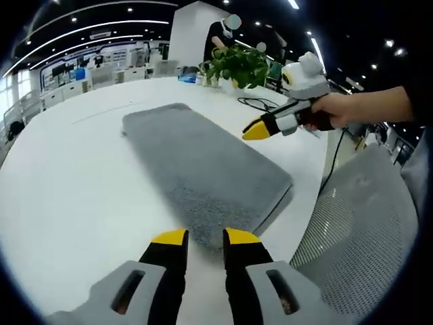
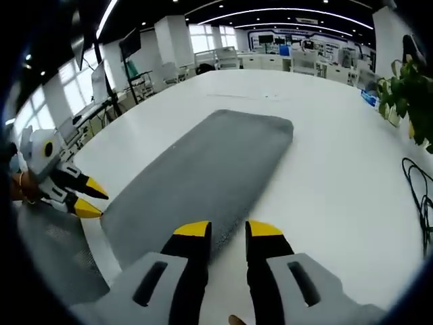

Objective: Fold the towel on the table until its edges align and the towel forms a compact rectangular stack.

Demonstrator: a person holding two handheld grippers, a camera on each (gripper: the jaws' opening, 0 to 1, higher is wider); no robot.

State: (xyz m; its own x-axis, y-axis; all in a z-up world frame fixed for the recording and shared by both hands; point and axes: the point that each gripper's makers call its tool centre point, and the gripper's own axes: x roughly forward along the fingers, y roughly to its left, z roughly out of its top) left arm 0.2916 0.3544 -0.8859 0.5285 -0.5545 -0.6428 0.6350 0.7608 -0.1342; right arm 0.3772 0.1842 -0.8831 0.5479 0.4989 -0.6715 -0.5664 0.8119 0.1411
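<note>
Grey towel (image 1: 203, 172) flat on white table (image 1: 67, 196), a long folded rectangle. Probably soft, limp, light; best pinched at a short-end corner. Left gripper (image 1: 204, 237) and right gripper (image 2: 228, 229): jaws apart, empty, hovering near the towel's short ends.

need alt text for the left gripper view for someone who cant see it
A grey towel lies flat on a white table, folded into a long rectangle. The left gripper hovers open at its near end; the right gripper, held in a person's hand, hangs above its far right edge, before a potted plant.
</note>
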